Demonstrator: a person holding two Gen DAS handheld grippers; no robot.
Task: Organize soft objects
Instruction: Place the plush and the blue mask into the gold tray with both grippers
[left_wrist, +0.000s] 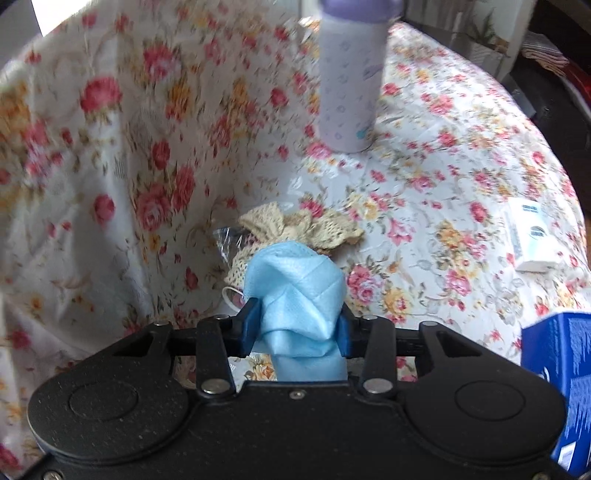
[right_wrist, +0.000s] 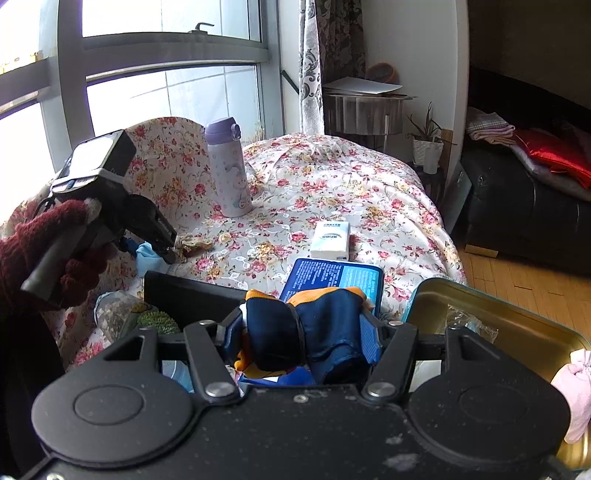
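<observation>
My left gripper (left_wrist: 295, 325) is shut on a light blue face mask (left_wrist: 295, 284), crumpled between its blue fingers just above the flowered cloth. A beige crocheted piece (left_wrist: 303, 225) lies right behind the mask. In the right wrist view the left gripper (right_wrist: 162, 243) sits at the left, with the blue mask (right_wrist: 147, 256) under it and the crocheted piece (right_wrist: 192, 245) beside it. My right gripper (right_wrist: 301, 332) is shut on a navy and orange cloth item (right_wrist: 325, 328), held above a blue box (right_wrist: 332, 275) and next to a golden metal tin (right_wrist: 517, 325).
A lilac bottle (left_wrist: 349, 85) stands on the flowered table (left_wrist: 443, 177); it also shows in the right wrist view (right_wrist: 227, 170). A white packet (left_wrist: 532, 236) lies at the right, also seen from the right wrist (right_wrist: 330, 238). A blue box (left_wrist: 561, 387) sits near right. A pink cloth (right_wrist: 576, 391) lies in the tin.
</observation>
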